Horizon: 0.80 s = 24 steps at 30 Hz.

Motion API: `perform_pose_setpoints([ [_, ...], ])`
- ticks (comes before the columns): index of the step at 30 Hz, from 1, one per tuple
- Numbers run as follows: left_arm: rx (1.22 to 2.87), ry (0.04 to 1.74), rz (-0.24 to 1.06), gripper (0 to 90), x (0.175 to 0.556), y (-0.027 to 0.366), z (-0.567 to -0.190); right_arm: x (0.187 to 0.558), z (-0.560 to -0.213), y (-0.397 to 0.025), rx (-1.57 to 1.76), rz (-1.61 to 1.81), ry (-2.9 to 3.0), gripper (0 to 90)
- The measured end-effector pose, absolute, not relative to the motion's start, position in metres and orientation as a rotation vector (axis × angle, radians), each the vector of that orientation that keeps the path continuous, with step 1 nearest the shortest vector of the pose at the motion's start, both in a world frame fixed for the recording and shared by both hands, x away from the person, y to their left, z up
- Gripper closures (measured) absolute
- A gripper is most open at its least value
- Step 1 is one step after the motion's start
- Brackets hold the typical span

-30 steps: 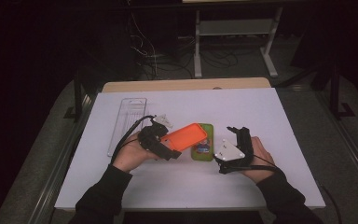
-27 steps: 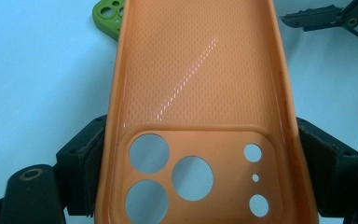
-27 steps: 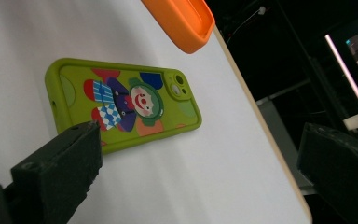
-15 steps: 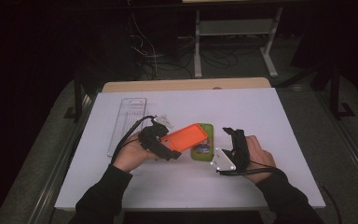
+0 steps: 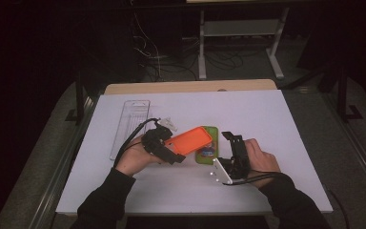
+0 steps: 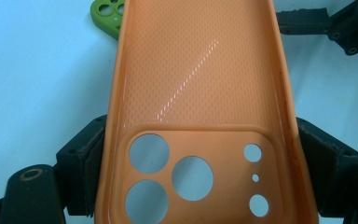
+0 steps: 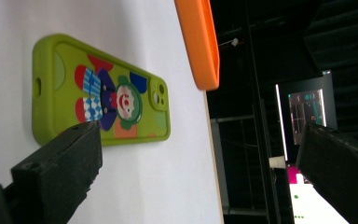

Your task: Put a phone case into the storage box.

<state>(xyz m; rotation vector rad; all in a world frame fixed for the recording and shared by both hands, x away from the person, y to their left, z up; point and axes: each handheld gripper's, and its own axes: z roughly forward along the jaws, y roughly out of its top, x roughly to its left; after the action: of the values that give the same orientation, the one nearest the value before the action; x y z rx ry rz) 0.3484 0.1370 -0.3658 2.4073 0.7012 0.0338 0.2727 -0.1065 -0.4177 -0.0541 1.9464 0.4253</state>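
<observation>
The white table [image 5: 267, 124] carries everything; at its far left lies a clear plastic tray [image 5: 129, 125]. Near the middle, the left gripper [image 5: 164, 145] pinches an orange phone case [image 5: 189, 140] across its camera-hole end, both jaws pressed against its long side walls, and holds it lifted and tilted above a green phone case [image 7: 100, 91]. That green one lies flat on the table, printed side up. The right gripper [image 5: 233, 143] hovers just to its right, jaws spread wide with nothing between them. Both cases look light, thin and rubbery, likely to flex under a hard squeeze; the raised side rims are probably the safest place to grip.
</observation>
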Motion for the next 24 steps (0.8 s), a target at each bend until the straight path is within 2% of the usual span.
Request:
perform_pose_setpoints([
  [15, 2.448, 0.652, 0.053, 16.3, 0.350, 0.138, -0.362, 0.281, -0.413, -0.080, -0.171, 0.429, 1.886, 0.0],
  [24, 2.408, 0.684, 0.045, 16.3, 0.347, 0.135, -0.363, 0.285, -0.419, -0.066, -0.220, 0.423, 1.833, 9.0],
])
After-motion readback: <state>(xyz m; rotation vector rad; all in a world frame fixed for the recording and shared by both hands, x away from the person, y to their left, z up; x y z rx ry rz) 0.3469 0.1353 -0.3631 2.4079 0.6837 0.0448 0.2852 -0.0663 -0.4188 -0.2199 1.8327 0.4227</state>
